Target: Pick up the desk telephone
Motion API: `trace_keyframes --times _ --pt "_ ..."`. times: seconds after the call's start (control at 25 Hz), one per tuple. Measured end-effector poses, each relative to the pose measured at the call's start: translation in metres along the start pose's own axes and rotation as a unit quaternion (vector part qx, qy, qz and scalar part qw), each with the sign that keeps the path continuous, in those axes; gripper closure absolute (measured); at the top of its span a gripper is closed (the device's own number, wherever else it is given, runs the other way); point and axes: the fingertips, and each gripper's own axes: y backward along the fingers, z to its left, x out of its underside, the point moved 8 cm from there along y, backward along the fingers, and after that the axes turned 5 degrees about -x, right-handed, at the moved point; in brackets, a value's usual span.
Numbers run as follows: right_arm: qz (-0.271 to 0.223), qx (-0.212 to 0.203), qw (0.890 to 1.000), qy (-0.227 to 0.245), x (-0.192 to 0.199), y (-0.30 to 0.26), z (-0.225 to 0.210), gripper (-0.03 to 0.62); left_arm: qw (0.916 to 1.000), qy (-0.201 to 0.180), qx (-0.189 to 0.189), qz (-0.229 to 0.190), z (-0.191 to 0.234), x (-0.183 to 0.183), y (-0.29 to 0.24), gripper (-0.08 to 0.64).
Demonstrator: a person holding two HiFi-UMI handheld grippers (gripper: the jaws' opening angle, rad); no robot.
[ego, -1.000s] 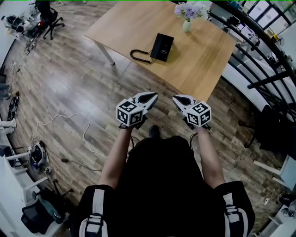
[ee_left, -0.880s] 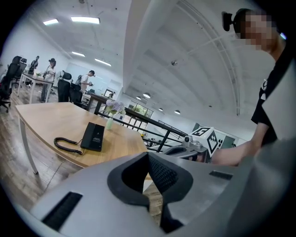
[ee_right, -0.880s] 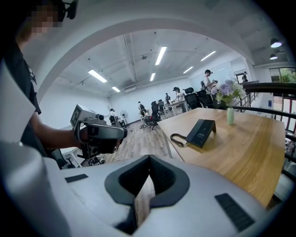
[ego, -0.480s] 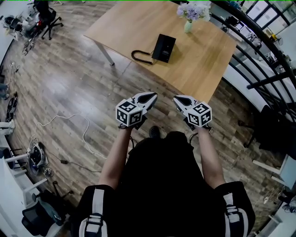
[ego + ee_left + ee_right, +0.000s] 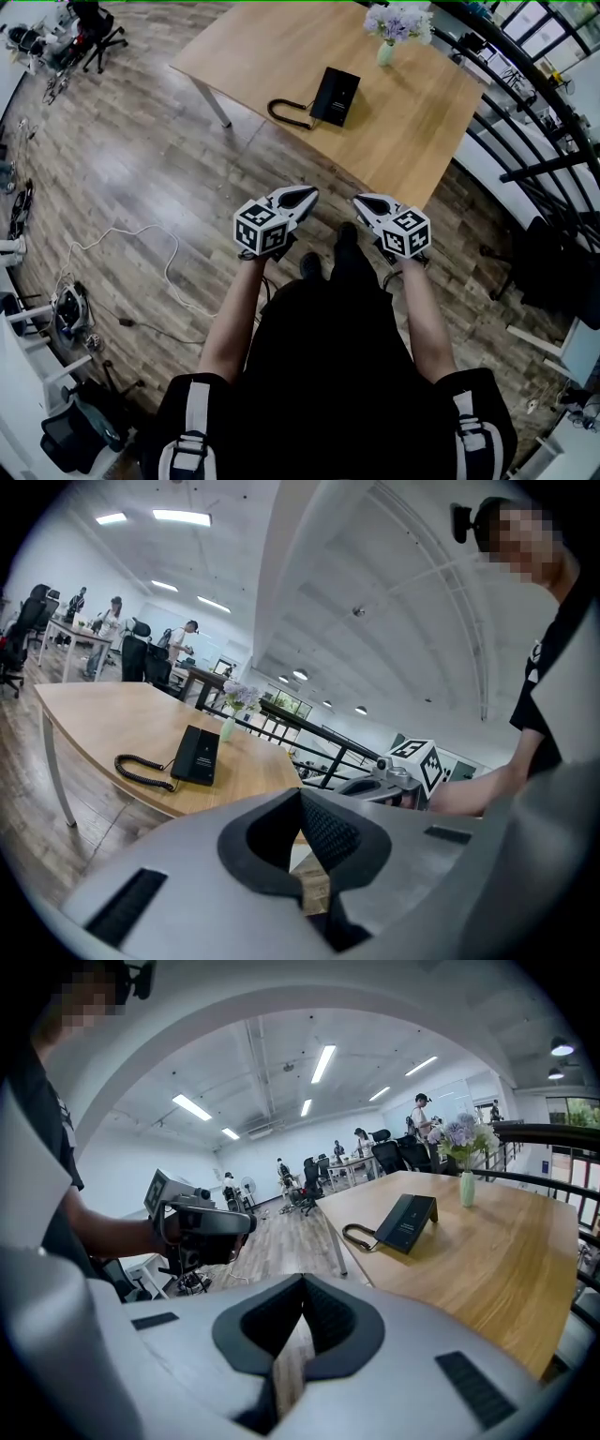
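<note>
A black desk telephone [image 5: 336,96] with a coiled cord [image 5: 289,113] sits on the wooden table [image 5: 412,122]; it also shows as the telephone [image 5: 197,756] in the left gripper view and the telephone [image 5: 406,1222] in the right gripper view. My left gripper [image 5: 309,196] and right gripper [image 5: 361,202] hang side by side over the floor, short of the table's near edge and well apart from the phone. Both are shut with nothing between their jaws. The left gripper [image 5: 302,794] and right gripper [image 5: 303,1283] show closed tips.
A vase of flowers [image 5: 392,28] stands behind the phone. A railing [image 5: 525,112] runs along the right of the table. A white cable [image 5: 131,246] lies on the wood floor at left, with office chairs [image 5: 94,33] far back. People work at distant desks [image 5: 80,639].
The whole view has slid a little as I step toward the table; one foot now shows ahead of my body. Both grippers stay shut and keep their places.
</note>
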Motion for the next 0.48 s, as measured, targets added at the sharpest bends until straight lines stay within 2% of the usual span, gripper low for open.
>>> trace_keyframes --times 0.48 --pt "0.007 -0.029 1.0 0.001 -0.026 -0.025 -0.031 0.569 0.9996 0.008 -0.029 0.001 0.024 -0.021 -0.012 0.538"
